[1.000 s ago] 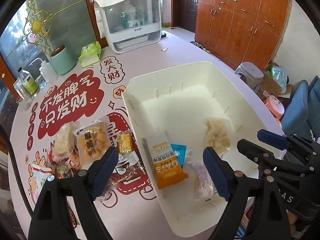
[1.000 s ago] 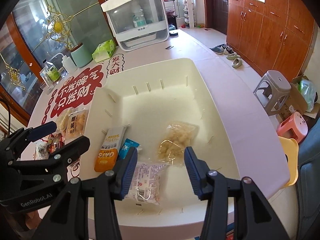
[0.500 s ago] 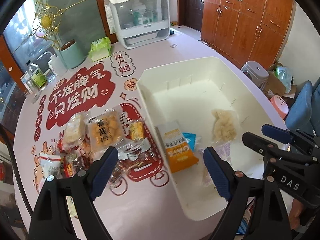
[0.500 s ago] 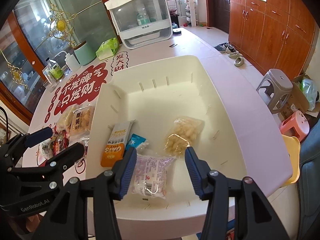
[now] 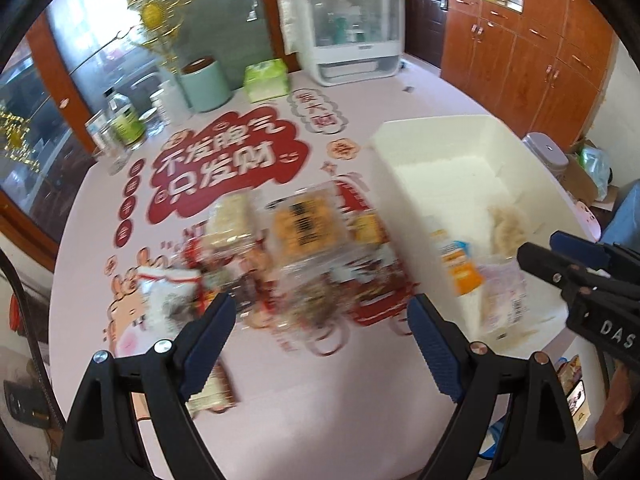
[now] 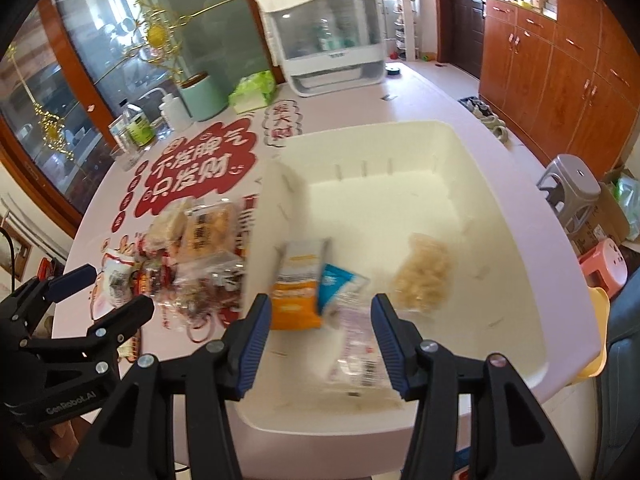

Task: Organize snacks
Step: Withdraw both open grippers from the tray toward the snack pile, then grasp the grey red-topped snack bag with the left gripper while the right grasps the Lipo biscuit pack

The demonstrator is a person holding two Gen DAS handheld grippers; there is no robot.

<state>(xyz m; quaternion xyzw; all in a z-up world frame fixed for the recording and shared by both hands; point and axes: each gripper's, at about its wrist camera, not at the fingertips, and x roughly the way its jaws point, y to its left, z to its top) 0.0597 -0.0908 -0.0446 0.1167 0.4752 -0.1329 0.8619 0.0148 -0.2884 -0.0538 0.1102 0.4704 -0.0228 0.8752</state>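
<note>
A white bin (image 6: 532, 240) holds an orange packet (image 6: 298, 284), a blue packet (image 6: 334, 280), a clear pink-printed packet (image 6: 360, 344) and a bag of pale puffs (image 6: 424, 272). The bin also shows in the left wrist view (image 5: 400, 184). A blurred pile of loose snack packets (image 5: 280, 256) lies on the table left of the bin. My left gripper (image 5: 320, 344) is open and empty above the pile's near edge. My right gripper (image 6: 320, 344) is open and empty above the bin's near end.
A pink table (image 5: 320, 408) with red lettering bears a white dish cabinet (image 5: 344, 28), a green canister (image 5: 206, 84), a tissue pack (image 5: 266, 80) and bottles (image 5: 124, 120) at the back. Wooden cupboards (image 6: 560, 72) and stools (image 6: 568, 184) stand to the right.
My left gripper has swung left, from over the bin to over the loose snack pile. My right gripper has shifted slightly left over the bin. Both stay open.
</note>
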